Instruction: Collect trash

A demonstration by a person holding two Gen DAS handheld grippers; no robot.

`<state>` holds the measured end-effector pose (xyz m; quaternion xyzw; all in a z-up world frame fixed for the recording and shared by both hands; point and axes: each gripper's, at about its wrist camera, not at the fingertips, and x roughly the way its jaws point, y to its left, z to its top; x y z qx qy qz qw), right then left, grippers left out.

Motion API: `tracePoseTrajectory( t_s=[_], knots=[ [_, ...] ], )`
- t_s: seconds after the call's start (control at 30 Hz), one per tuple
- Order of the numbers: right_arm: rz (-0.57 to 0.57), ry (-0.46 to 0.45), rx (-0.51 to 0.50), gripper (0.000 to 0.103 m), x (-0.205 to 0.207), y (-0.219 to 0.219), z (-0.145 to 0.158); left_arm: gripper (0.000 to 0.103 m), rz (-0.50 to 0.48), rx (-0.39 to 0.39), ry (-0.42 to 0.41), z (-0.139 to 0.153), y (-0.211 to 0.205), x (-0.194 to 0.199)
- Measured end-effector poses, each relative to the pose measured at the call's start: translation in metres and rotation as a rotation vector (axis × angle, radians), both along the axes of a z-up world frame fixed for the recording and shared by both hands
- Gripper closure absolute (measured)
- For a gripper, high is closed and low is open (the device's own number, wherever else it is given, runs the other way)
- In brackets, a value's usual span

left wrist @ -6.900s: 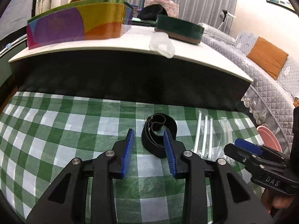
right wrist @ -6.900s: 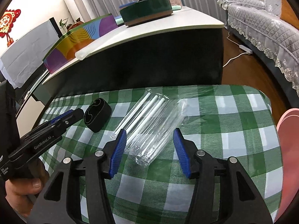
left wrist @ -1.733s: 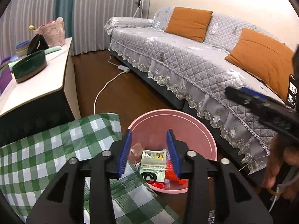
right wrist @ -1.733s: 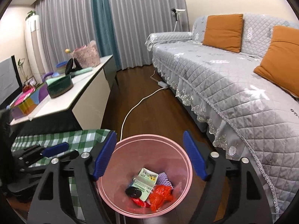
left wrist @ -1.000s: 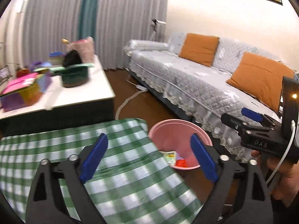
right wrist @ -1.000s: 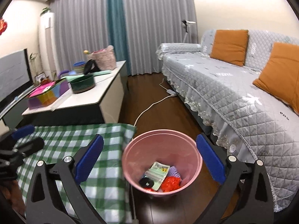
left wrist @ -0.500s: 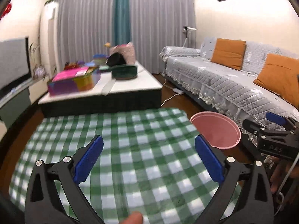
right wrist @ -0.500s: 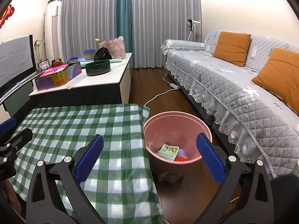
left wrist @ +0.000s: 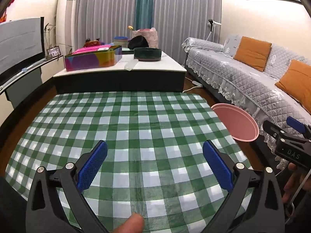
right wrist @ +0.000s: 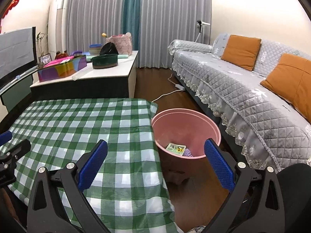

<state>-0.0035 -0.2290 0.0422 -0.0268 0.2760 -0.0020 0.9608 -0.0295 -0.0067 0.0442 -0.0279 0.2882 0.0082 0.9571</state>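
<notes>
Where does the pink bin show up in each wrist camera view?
Left wrist: the pink bin sits at right of centre, just past the right edge of the checked cloth; only its rim and inside wall show.
Right wrist: the pink bin is near the centre, against the cloth's right edge, with trash visible inside.
Shared landmark: the grey sofa behind the bin.

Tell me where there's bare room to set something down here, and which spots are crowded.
The green checked tablecloth is bare from its far edge by the low white table to the near edge under the left tool, and across to the pink bin. The low table is crowded: colourful box, dark green bowl, more behind. Only its front right corner is free.
</notes>
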Motion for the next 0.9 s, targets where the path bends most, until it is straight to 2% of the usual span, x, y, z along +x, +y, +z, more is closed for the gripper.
tracePoseTrajectory(
  t_s=[0.13,0.33,0.9],
  knots=[
    [0.012,0.01,-0.003,0.005,0.006,0.007,-0.003,0.008,0.007,0.006,0.013,-0.005,0.0,0.004],
    [0.013,0.022,-0.015,0.005,0.01,0.012,-0.006,0.008,0.053,-0.026,0.02,-0.006,0.009,0.006],
    [0.006,0.035,-0.013,0.005,0.011,0.007,-0.007,0.008,0.054,-0.013,-0.006,-0.005,0.007,0.004]
  ],
)
